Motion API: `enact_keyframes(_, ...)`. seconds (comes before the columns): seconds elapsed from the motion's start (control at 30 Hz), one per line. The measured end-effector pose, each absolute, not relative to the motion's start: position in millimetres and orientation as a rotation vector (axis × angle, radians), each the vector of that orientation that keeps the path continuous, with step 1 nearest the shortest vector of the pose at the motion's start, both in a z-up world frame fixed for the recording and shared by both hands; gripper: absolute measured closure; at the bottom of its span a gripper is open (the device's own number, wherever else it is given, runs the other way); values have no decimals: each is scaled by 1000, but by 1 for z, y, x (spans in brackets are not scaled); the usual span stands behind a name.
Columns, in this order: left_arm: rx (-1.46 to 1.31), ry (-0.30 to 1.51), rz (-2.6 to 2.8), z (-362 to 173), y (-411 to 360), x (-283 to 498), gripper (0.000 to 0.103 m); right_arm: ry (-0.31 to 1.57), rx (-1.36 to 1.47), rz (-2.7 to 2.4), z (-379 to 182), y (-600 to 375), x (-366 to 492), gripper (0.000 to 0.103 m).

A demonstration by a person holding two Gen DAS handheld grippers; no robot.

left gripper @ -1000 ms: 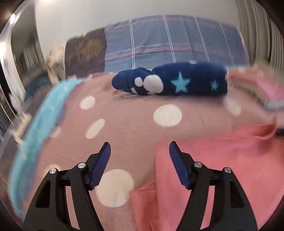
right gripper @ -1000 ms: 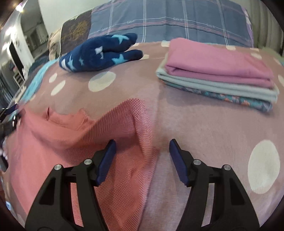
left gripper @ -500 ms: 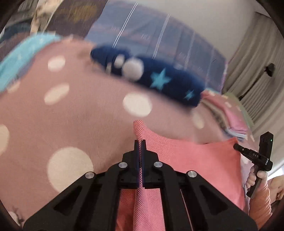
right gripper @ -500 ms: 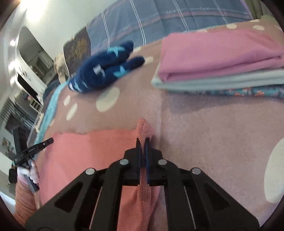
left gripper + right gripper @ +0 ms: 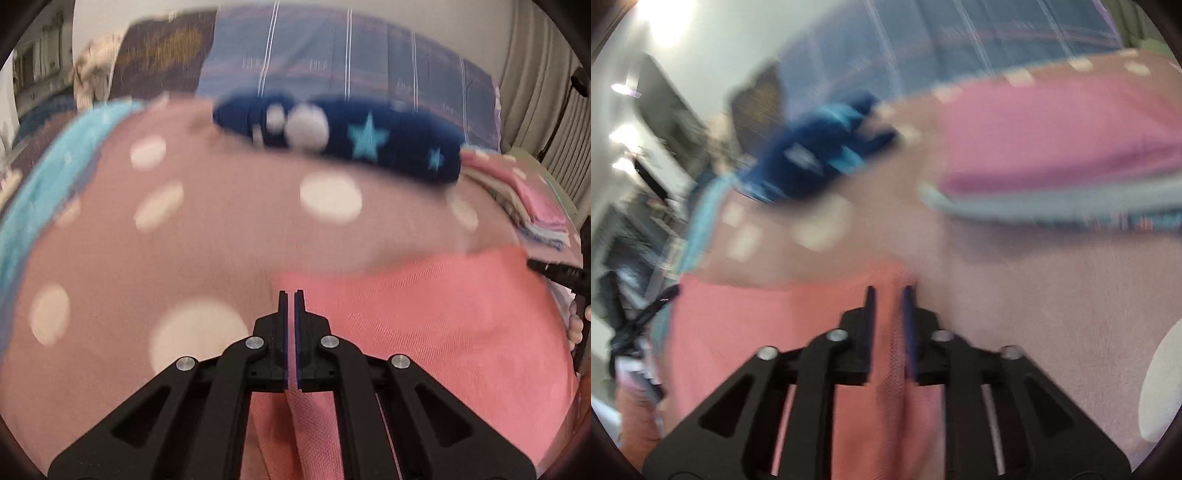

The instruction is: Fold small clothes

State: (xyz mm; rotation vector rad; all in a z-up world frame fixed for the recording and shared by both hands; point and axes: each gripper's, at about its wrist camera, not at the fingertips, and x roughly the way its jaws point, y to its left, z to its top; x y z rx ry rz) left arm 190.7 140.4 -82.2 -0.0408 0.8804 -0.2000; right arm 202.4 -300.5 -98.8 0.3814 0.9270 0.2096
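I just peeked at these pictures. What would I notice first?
Probably the coral-pink cloth spread in front on the dotted pink blanket, with the left tool pinching its edge. Behind it lies a dark blue plush with turquoise stars, and to the right a stack of folded clothes, pink on top.

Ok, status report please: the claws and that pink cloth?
Left claw shut on the coral cloth. Right claw has just been opening, cloth between its jaws. Folded stack and navy star plush lie beyond, clear.
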Motion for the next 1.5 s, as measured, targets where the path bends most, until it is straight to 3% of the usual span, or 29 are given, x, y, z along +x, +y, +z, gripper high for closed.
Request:
enact_keyframes(0.07,-53,866,-223,-82,142,176,79,912,428,210,-106,-306,194,84)
enact_keyframes(0.13,-55,822,-221,-71,147,154,70,896,451,219,-101,-312,177,81)
enact_keyframes(0.3,-152,753,-280,-49,165,90,63,859,432,252,-77,-321,112,80)
enact_keyframes(0.43,-193,792,-280,-61,176,36,62,834,416,312,-71,-312,42,73)
enact_keyframes(0.6,-289,856,-294,-86,192,-2,62,858,417,325,-84,-301,-16,73)
enact_keyframes(0.73,-284,873,-315,-94,184,-11,64,876,430,316,-91,-296,-28,73)
enact_keyframes(0.8,-276,879,-318,-100,178,-11,84,871,462,328,-92,-296,-29,72)
enact_keyframes(0.83,-276,890,-319,-102,176,-10,101,866,472,339,-93,-294,-29,68)
enact_keyframes(0.9,-263,880,-303,-99,173,-14,102,863,459,338,-94,-290,-28,67)
enact_keyframes(0.93,-244,865,-286,-94,172,-18,102,865,453,330,-96,-287,-27,95)
enact_keyframes(0.97,-234,849,-278,-87,173,-22,102,864,452,332,-97,-285,-27,99)
enact_keyframes(1.1,-171,835,-203,-79,184,-29,103,813,449,270,-89,-294,-39,101)
enact_keyframes(1.2,-279,839,-210,-84,202,-36,103,837,504,243,-95,-308,-42,100)
enact_keyframes(1.23,-310,844,-242,-84,202,-40,102,844,516,235,-97,-310,-43,98)
enact_keyframes(1.3,-334,864,-310,-83,195,-47,90,848,556,251,-99,-311,-52,98)
enact_keyframes(1.37,-343,893,-379,-87,181,-50,66,851,573,283,-97,-307,-59,93)
enact_keyframes(1.43,-388,922,-435,-96,169,-46,61,863,594,320,-98,-301,-61,71)
enact_keyframes(1.5,-449,949,-428,-110,162,-34,61,884,650,382,-104,-294,-56,61)
